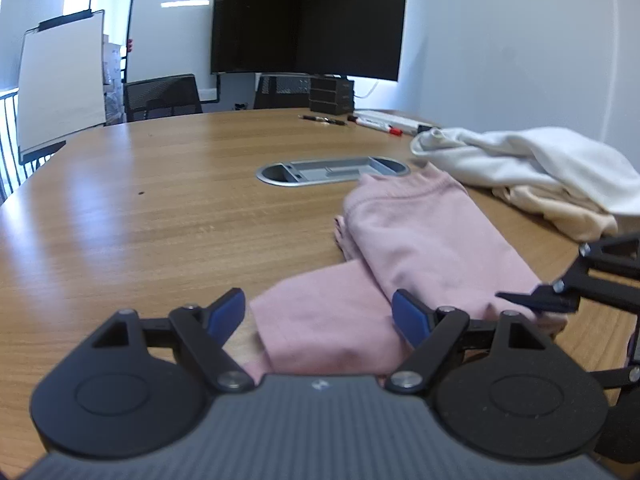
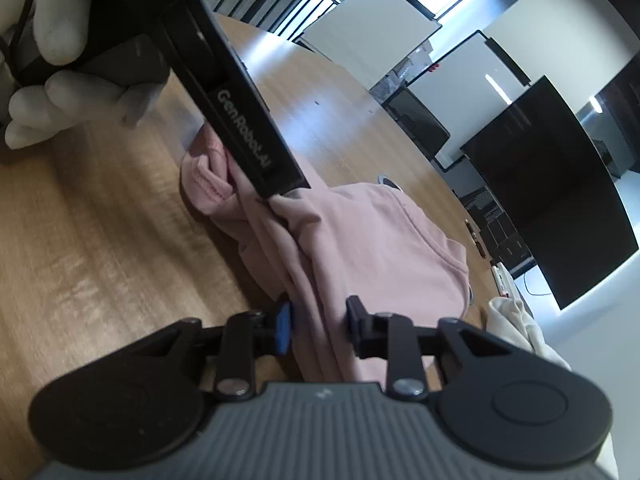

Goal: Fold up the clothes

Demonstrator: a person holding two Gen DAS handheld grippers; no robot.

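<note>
A pink garment [image 1: 420,248] lies partly folded on the wooden table [image 1: 140,208], with a sleeve or flap [image 1: 320,328] running toward me. My left gripper [image 1: 320,314] is open, its blue pads either side of that flap, just above it. In the right wrist view my right gripper [image 2: 318,328] has its jaws partly apart around a bunched edge of the pink garment [image 2: 360,240]; whether it pinches the cloth is unclear. The left gripper's body [image 2: 248,136], held by a white-gloved hand [image 2: 52,80], hangs over the garment there. The right gripper's fingers [image 1: 536,298] show at the garment's near right corner.
A pile of white and cream clothes [image 1: 540,172] lies at the right. A grey cable hatch [image 1: 332,170] sits in the table's middle. Pens and markers [image 1: 360,122] lie at the far edge. A large dark screen [image 1: 304,20], chairs and whiteboards stand behind the table.
</note>
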